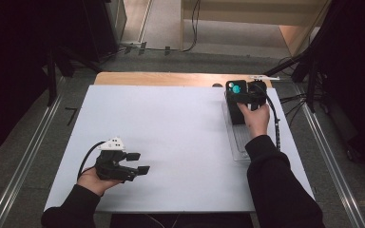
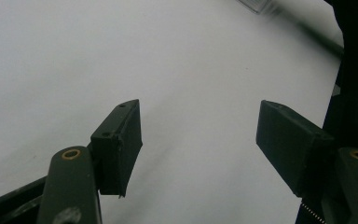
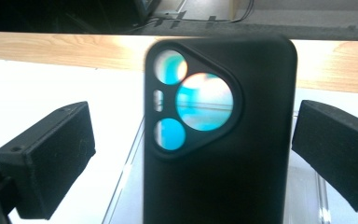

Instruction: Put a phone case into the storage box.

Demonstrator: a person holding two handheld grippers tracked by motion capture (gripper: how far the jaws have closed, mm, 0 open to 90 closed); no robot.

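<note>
White table surface (image 1: 171,137) over a wooden top, grey floor beyond. Near left: left gripper (image 1: 140,163), jaws apart over bare surface, holding nothing. Right side: one clear tray (image 1: 237,142) near the right edge. At its far end, one black phone case (image 3: 219,140) with a three-hole camera cut-out, standing upright between the wide-apart jaws of the right gripper (image 3: 193,154), neither pad touching. Broad open room at centre.

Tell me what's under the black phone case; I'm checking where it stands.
The phone case stands upright on a clear tray on the white table. The tray spot beneath it is covered.
</note>
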